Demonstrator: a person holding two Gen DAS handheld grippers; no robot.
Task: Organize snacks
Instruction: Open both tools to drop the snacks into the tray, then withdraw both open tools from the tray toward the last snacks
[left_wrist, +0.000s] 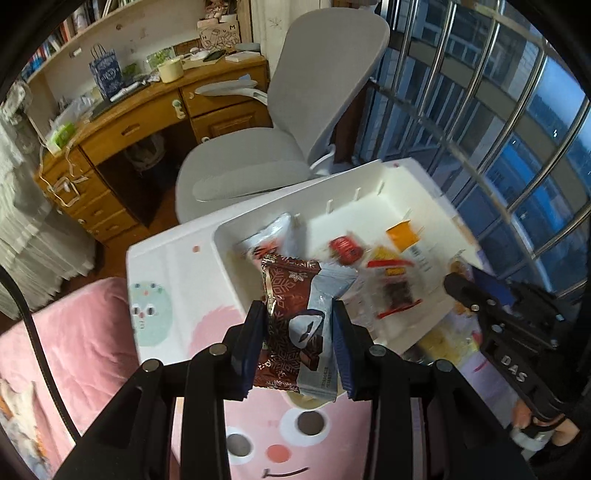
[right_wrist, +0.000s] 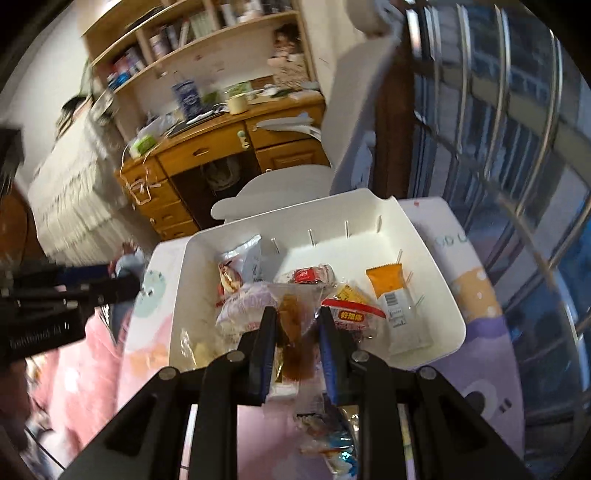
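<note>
White plastic box (right_wrist: 424, 258) already has several snacks inside. The left gripper (left_wrist: 299, 332) squeezes a brown snack pack (left_wrist: 291, 314) just above the box's near edge. The right gripper (right_wrist: 297, 332) pinches a clear snack bag (right_wrist: 295, 332). Both still need dropping in.

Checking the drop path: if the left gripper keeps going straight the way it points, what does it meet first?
Likely the near wall of the white bin, just ahead of the left gripper holding the brown snack packet; depth is uncertain.

Readable text on a gripper, a box and a snack wrapper.
White letters "DAS" on the right gripper (left_wrist: 463, 286); "H" and "M" on a cardboard box (left_wrist: 220, 34) on the desk; "好想你" on a red-and-white snack packet (right_wrist: 351, 317).
</note>
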